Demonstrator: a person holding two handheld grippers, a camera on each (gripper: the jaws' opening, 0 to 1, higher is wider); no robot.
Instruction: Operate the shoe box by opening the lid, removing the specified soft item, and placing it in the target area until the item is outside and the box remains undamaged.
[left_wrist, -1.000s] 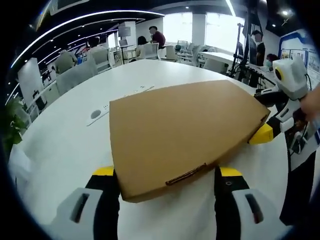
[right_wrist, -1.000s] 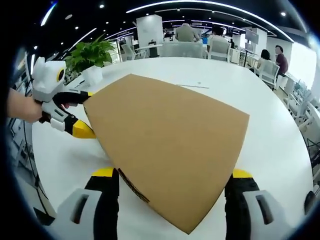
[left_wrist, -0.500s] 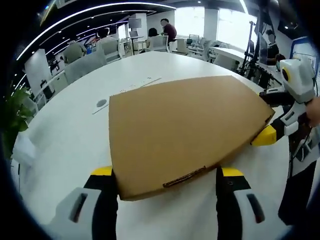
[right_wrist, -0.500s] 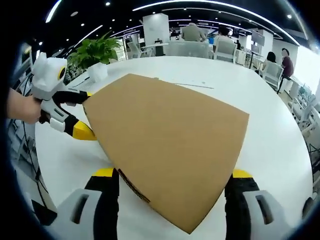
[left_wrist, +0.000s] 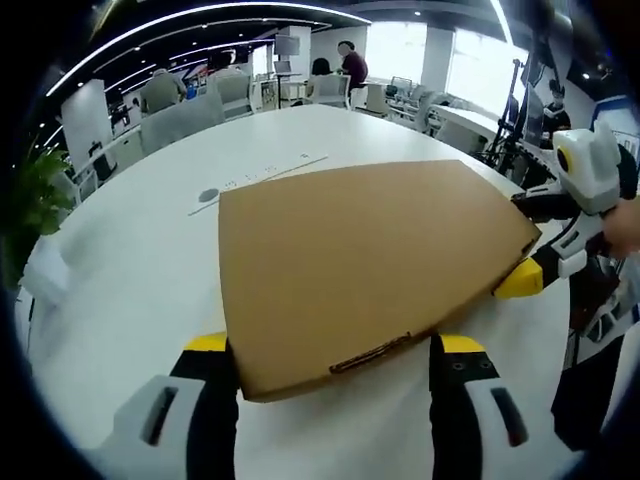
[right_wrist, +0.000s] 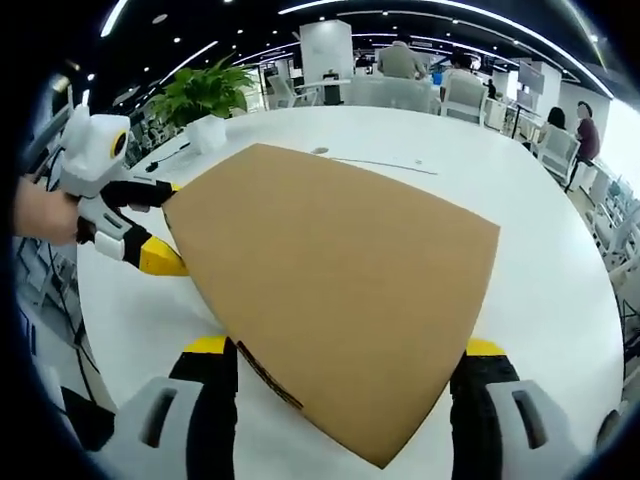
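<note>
A brown cardboard shoe box (left_wrist: 360, 260) lies on the white table (left_wrist: 130, 260) with its lid down. My left gripper (left_wrist: 333, 350) is open, its yellow-tipped jaws straddling the box's near end, where a slot tab shows. In the right gripper view the same box (right_wrist: 330, 280) stretches away, and my right gripper (right_wrist: 347, 350) is open with its jaws on either side of the opposite end. Each gripper appears at the far end of the other's view: the right gripper (left_wrist: 530, 240) and the left gripper (right_wrist: 160, 225), each held by a hand. The box's contents are hidden.
A potted plant (right_wrist: 205, 100) in a white pot stands at the table's far side. A round grommet (left_wrist: 208, 196) and a thin strip (left_wrist: 265, 172) lie beyond the box. Office chairs and seated people (left_wrist: 160, 90) ring the room. The table edge (right_wrist: 90, 330) runs close by.
Both views have shifted slightly with the hands. The box stays put with its lid down, and both grippers keep straddling its ends.
</note>
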